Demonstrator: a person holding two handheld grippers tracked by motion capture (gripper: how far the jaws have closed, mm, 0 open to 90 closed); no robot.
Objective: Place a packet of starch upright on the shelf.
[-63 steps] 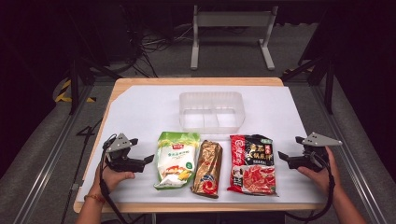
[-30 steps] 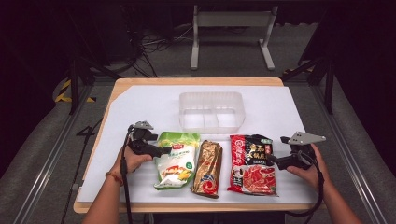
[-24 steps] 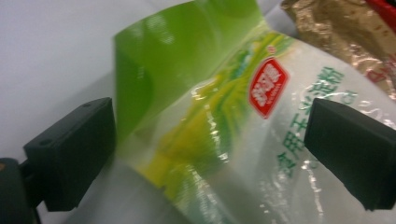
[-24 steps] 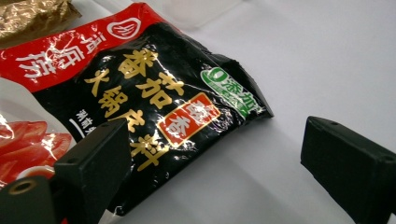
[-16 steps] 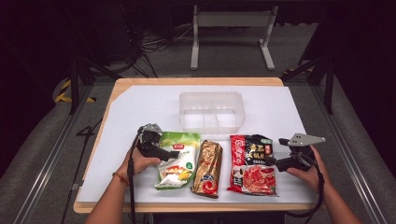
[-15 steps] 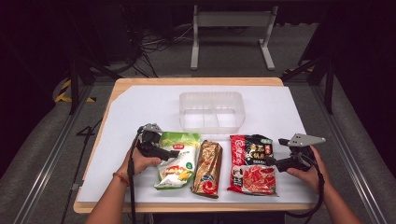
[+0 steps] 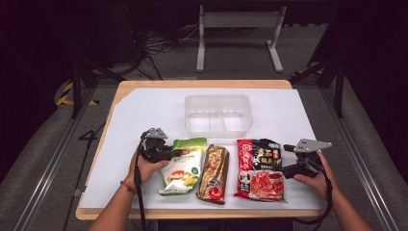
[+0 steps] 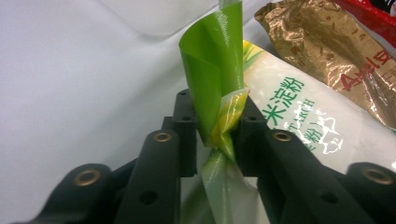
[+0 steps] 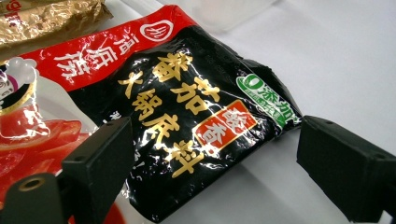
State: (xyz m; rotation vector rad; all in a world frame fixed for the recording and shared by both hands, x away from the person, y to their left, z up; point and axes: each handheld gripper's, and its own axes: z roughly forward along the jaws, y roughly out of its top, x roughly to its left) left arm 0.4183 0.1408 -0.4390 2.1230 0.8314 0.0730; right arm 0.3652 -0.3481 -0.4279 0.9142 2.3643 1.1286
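Left gripper view shows our left gripper (image 8: 219,135) fingers, just closing, pinching the green bag (image 8: 280,107) edge (grasp step); right gripper (image 9: 210,154) gapes open; next we lift toward the clear tray (image 7: 218,114).

The green and white pouch (image 8: 299,116) carries the green Chinese characters 米淀粉 down its white face, with a smaller line of green characters beside them that is too fine to read.

The gold foil packet (image 8: 336,60) shows red lettering near its edge, cut off and turned, not legible.

The red and black packet (image 9: 187,107) bears a white round logo with a character in it on its red band, next to white characters of which 锅 can be made out. Its black panel reads 番茄火锅底料 in gold, a small red patch there reads 酸香, and a green oval badge reads 0添加.
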